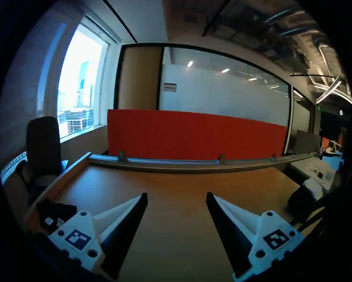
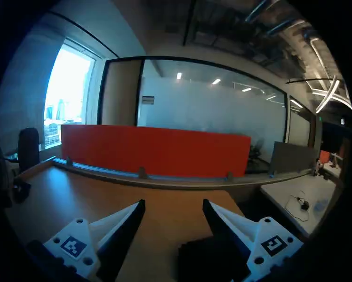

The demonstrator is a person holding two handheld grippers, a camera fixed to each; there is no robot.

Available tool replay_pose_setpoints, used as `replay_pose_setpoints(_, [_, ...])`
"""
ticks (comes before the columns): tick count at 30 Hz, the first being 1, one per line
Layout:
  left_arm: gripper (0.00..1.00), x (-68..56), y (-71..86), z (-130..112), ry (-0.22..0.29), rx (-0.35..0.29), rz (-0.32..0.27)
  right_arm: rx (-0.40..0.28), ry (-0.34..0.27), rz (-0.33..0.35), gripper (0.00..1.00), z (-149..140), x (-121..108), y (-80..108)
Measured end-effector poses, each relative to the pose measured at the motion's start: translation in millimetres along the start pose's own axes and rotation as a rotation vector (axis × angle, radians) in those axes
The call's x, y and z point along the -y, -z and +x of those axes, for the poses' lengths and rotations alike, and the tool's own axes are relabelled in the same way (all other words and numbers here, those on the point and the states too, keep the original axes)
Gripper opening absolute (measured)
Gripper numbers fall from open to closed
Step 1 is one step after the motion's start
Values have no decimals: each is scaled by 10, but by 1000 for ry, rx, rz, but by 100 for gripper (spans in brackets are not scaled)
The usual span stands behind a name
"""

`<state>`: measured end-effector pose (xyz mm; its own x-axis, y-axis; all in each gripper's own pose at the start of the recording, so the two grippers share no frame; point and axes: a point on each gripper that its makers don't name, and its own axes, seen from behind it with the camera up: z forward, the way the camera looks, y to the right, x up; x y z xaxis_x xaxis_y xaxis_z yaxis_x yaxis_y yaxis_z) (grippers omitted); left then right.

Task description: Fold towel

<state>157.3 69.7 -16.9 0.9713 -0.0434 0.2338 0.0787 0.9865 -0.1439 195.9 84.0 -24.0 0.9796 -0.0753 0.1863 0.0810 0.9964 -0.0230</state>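
Wooden counter (image 1: 176,244), closed at the rear by an orange partition (image 1: 195,136); a black chair (image 1: 43,145) stands at its window end. Left tongs (image 1: 176,195) and right tongs (image 2: 174,202) both gape wide, holding nothing. A dark towel (image 2: 209,256) lies on the counter, close under the right tongs. The wall sign (image 1: 170,87) is too small to read.

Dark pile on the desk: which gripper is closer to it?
Right. The dark pile lies beneath the right gripper, under its fingers; the left gripper hangs over bare desk, the pile apparently off to its right.
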Motion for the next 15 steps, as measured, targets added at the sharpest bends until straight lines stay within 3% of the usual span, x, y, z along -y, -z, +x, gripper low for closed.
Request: replay_pose_setpoints(15, [92, 167, -28, 181, -22, -53, 21, -42, -30, 40, 95, 255, 614, -106])
